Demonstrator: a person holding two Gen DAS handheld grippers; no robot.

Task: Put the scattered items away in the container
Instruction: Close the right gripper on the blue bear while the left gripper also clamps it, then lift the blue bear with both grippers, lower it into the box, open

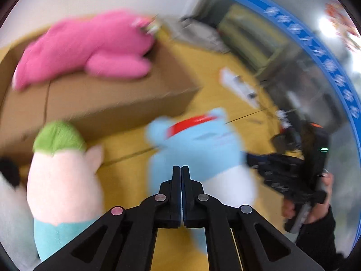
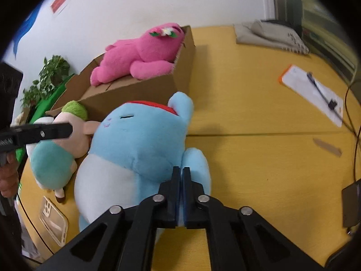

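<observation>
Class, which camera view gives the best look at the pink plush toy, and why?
The right wrist view: the pink plush toy is sharp, lying across the cardboard box, its flower trim visible. The left wrist view shows it whole too, but motion-blurred.

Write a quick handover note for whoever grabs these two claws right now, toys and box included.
Left claw: shut, empty, hovering by the doll.
Right claw: shut, empty, over the blue plush toy's lower edge.
Cardboard box: on the yellow table, against the wall.
Done: pink plush toy lies on top of the box, draped over its rim.
Left: the blue plush toy and the green-haired doll are on the table in front of the box, touching each other. A phone case lies beside them, near the table edge.
</observation>
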